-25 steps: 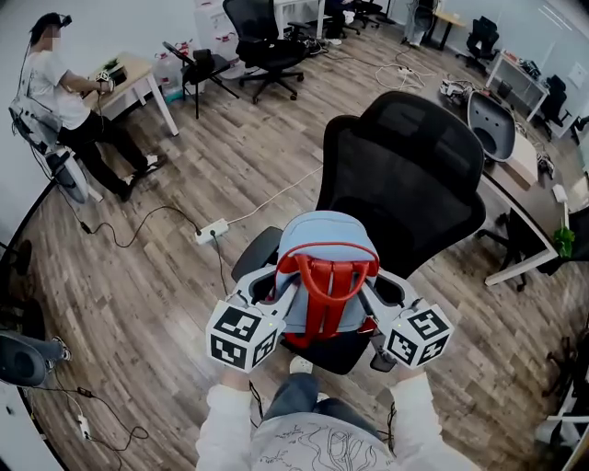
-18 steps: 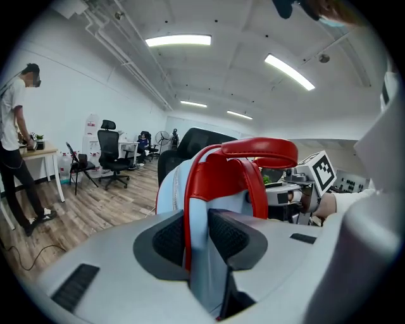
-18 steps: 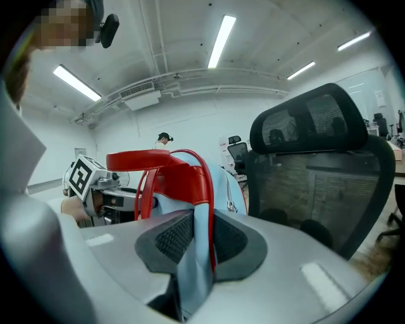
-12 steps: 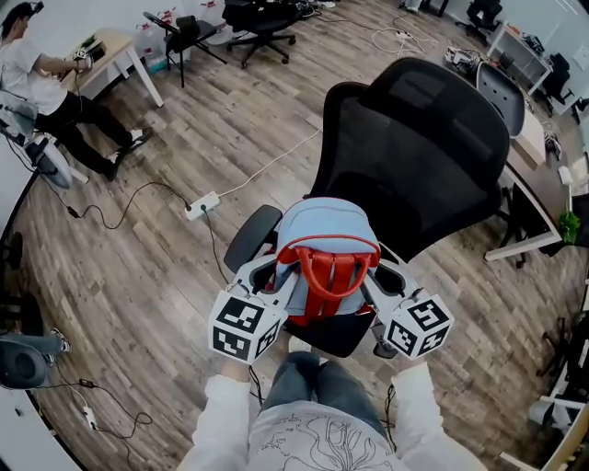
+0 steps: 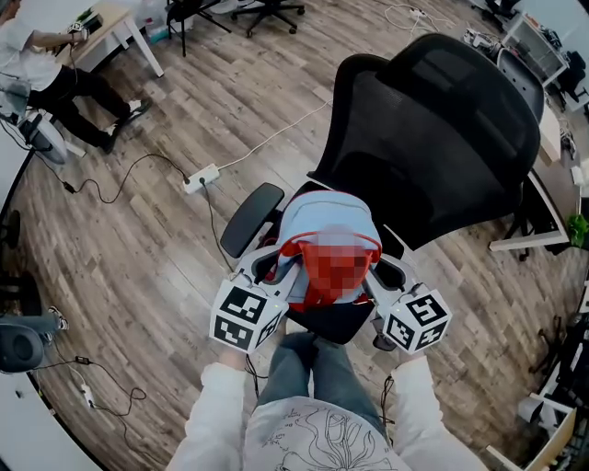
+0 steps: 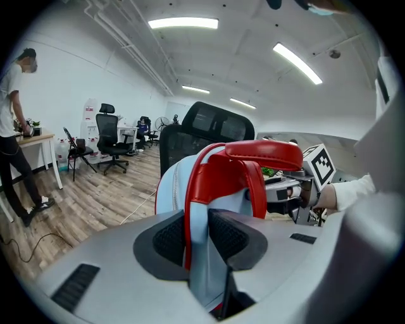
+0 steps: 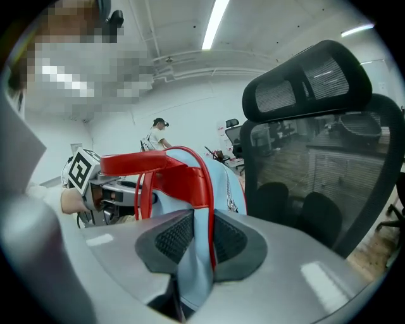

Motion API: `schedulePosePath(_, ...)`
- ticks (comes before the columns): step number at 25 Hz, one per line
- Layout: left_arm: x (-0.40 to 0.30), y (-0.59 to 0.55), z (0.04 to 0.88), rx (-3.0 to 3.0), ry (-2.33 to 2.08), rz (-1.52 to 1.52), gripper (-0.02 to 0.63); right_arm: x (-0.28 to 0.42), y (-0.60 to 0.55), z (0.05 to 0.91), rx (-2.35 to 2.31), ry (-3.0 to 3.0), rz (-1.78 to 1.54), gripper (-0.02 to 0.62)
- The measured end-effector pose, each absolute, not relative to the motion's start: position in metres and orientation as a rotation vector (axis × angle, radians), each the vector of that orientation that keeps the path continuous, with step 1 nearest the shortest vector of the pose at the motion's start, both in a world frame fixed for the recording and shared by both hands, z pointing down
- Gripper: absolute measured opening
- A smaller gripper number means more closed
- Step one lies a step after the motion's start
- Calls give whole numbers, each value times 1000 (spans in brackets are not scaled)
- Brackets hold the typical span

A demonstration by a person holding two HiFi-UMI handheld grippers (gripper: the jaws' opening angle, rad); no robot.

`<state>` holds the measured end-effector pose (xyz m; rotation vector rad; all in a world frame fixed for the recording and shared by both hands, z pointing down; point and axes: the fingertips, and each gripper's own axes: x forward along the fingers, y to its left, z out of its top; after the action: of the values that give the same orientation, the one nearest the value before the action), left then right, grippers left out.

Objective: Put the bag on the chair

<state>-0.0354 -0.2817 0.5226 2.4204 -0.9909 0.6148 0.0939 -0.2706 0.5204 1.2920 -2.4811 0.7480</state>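
Holding a light blue bag [image 5: 327, 230] with red straps between my two grippers, I look down on it over the seat of a black mesh-backed chair [image 5: 442, 129]. My left gripper [image 6: 197, 235] is clamped narrowly on a fold of the bag's blue, red-edged fabric. My right gripper [image 7: 197, 237] pinches the opposite side the same way. The bag stands upright just in front of the backrest, beside the armrest [image 5: 250, 217]. Whether its base rests on the seat I cannot tell. A person [image 5: 41, 69] is at a desk [image 5: 110, 28] far across the wooden floor [image 5: 138, 258].
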Motion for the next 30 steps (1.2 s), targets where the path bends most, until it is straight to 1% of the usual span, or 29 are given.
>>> schedulePosePath(30, -12, -265, 689, 2308, -910, 859, 101, 116, -258, 688, 1078, -2256, 722, 94)
